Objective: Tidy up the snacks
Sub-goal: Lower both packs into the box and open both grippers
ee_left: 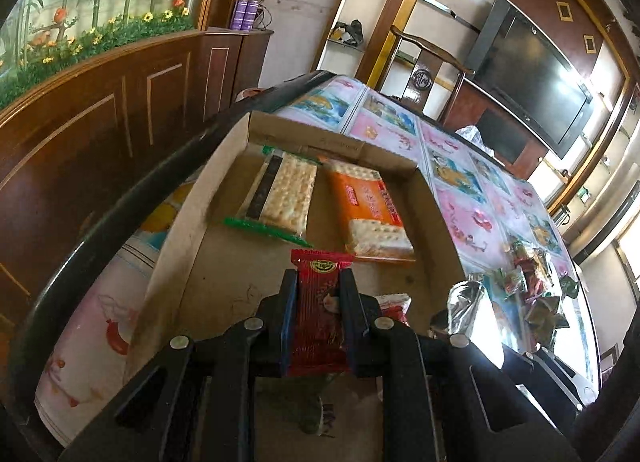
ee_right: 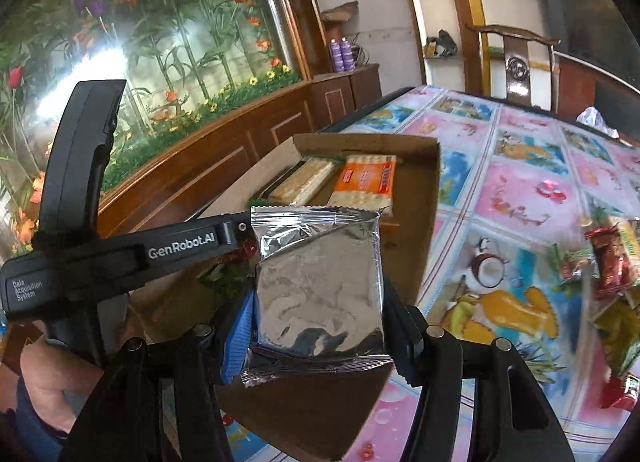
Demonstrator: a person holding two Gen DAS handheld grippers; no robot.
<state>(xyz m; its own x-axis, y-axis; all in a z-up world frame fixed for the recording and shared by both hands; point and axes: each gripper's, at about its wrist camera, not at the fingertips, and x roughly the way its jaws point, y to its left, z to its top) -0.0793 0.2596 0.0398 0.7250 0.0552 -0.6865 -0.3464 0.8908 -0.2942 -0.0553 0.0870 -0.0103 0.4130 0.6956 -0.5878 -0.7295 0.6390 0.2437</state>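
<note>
Left gripper (ee_left: 318, 282) grasps a red packet (ee_left: 316, 314), right gripper (ee_right: 320, 294) a silver packet (ee_right: 320, 286); next, place both at 6 o'clock in the box (ee_left: 436, 202).

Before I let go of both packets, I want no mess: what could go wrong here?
The red packet in the left gripper may drop onto another red-and-white wrapper lying just beside the fingers. The silver packet in the right gripper hangs near the cardboard box's low wall, so it could land on the tablecloth instead.
</note>
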